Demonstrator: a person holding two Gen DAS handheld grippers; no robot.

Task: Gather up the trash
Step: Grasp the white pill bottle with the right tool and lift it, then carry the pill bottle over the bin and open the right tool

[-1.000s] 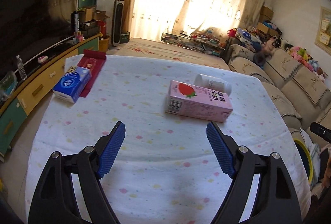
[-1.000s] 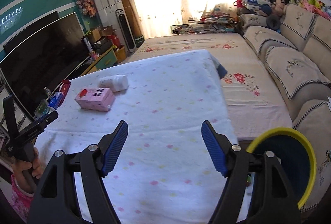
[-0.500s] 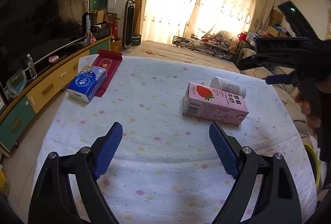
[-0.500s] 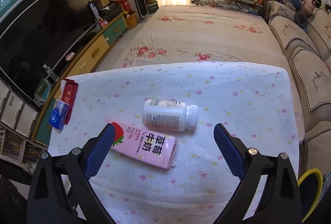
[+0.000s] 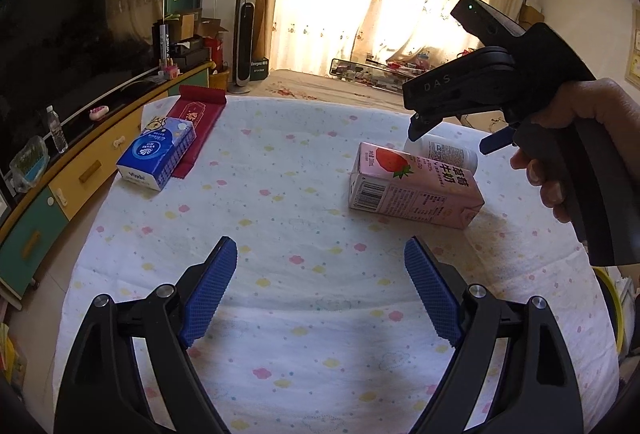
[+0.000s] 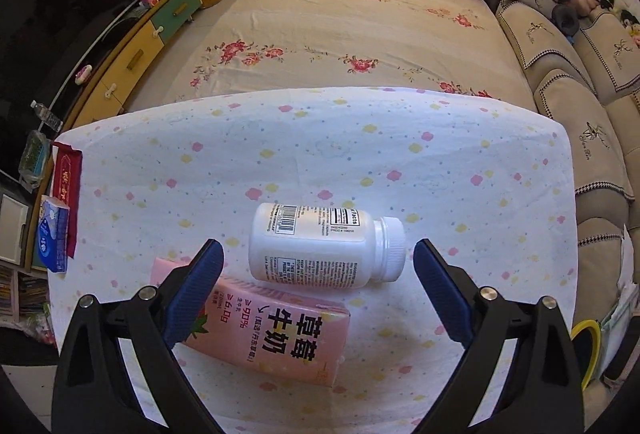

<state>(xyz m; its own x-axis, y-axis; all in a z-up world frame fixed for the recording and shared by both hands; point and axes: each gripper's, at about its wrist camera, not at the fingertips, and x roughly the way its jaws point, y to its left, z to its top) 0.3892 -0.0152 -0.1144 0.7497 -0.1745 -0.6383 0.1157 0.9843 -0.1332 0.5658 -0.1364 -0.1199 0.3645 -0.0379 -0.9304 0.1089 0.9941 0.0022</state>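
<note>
We hover our right gripper (image 6: 318,276), jaws spread, over the white pill bottle (image 6: 324,248) lying against the strawberry milk carton (image 6: 266,338). Left gripper (image 5: 320,290) waits open, empty. Next, probably: descend, straddle bottle, close.

— What is seen on the tabletop (image 5: 304,314)?
— It is covered by a white cloth (image 6: 460,161) dotted with flowers. A pink milk carton (image 5: 414,189) and a white bottle (image 6: 324,248) are laid on their sides, just beside each other.
— And elsewhere?
— A blue tissue pack (image 5: 158,153) is set beside a red packet (image 5: 198,121) near the far left corner.
</note>
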